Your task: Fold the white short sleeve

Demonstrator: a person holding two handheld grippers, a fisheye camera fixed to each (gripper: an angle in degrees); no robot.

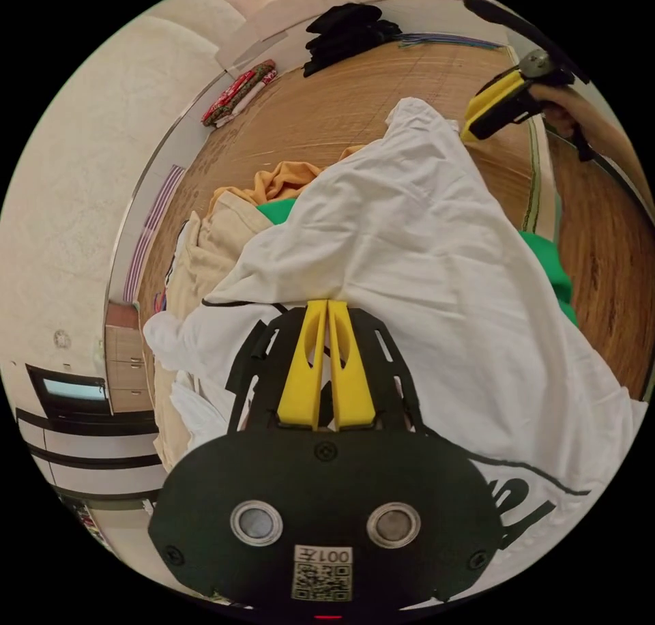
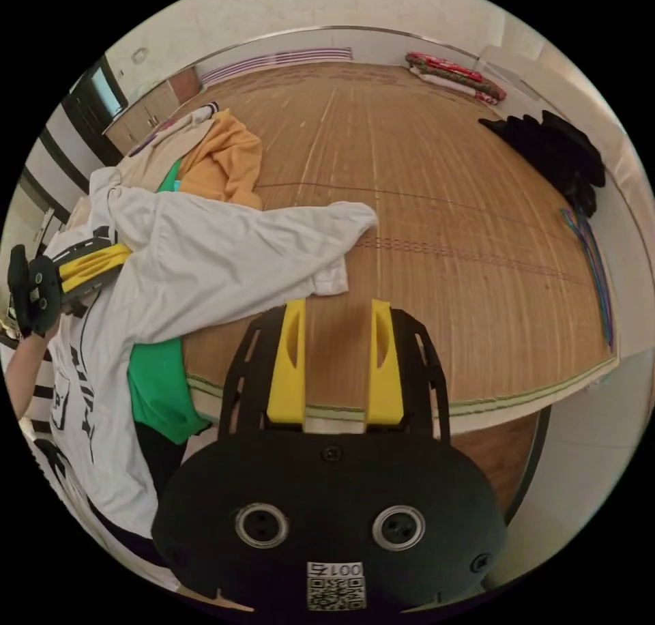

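The white short-sleeve shirt (image 1: 409,243) with black print lies draped over a heap of clothes on a woven mat (image 1: 327,106). My left gripper (image 1: 327,304) is shut on a fold of it near the print. In the right gripper view the left gripper (image 2: 92,265) pinches the shirt (image 2: 205,263) at the left. My right gripper (image 2: 338,306) is open with nothing between its jaws, hovering over the mat (image 2: 443,243) just short of the shirt's sleeve end (image 2: 331,277). A hand holds the right gripper (image 1: 471,128) beside the shirt's far corner.
Under the shirt lie a green garment (image 2: 160,386), an orange one (image 2: 228,157) and a beige one (image 1: 205,256). A black clothes pile (image 2: 559,151) and a red patterned folded cloth (image 2: 454,72) sit at the mat's far side. Low cabinets (image 1: 126,372) line the wall.
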